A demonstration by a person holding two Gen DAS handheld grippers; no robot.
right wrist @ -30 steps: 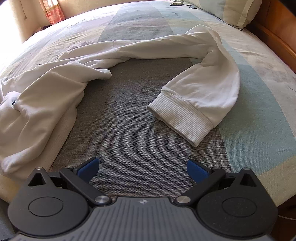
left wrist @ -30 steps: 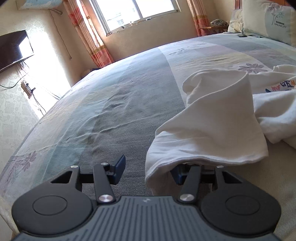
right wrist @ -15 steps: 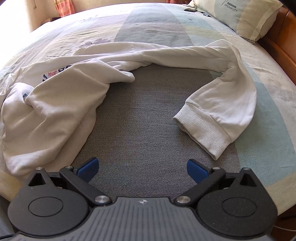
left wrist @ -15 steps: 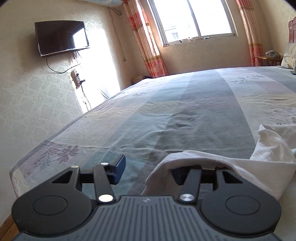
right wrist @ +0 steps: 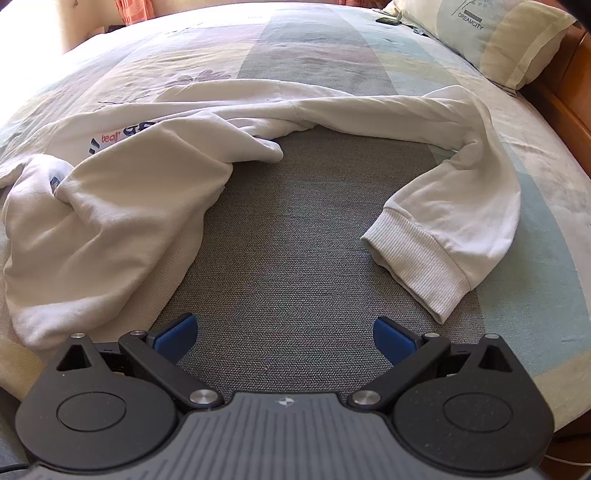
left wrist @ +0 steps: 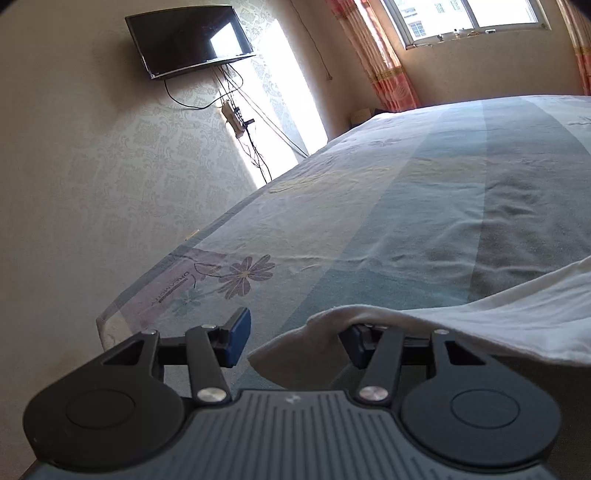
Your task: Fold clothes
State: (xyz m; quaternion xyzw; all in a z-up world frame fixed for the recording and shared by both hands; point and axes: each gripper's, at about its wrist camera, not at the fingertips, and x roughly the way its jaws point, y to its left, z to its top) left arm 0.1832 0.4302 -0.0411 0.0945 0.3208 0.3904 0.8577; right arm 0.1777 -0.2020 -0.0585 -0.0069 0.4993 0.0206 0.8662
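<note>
A white sweatshirt point(right wrist: 129, 206) lies crumpled on the striped bed point(right wrist: 314, 258), its printed front partly showing. One sleeve curves round to the right and ends in a ribbed cuff point(right wrist: 417, 266). My right gripper point(right wrist: 284, 338) hangs open over the grey stripe between body and cuff, with nothing between its fingers. In the left wrist view my left gripper point(left wrist: 295, 339) stands about half open near the bed's left corner. A fold of the white cloth point(left wrist: 480, 325) is draped over its right finger and hides that pad. The left pad point(left wrist: 236, 338) is bare, and no pinch shows.
A wall-mounted television point(left wrist: 188, 38) with dangling cables hangs beyond the bed's left edge point(left wrist: 147, 291). A window point(left wrist: 469, 18) with orange curtains is at the far end. A pillow point(right wrist: 491, 37), a small dark object point(right wrist: 388, 20) and the wooden headboard point(right wrist: 565, 92) are at the right.
My left gripper has swung left toward the bed's corner and the wall, drawing the cloth on its right finger along. The right gripper shifted slightly, bringing more of the sweatshirt's body into view.
</note>
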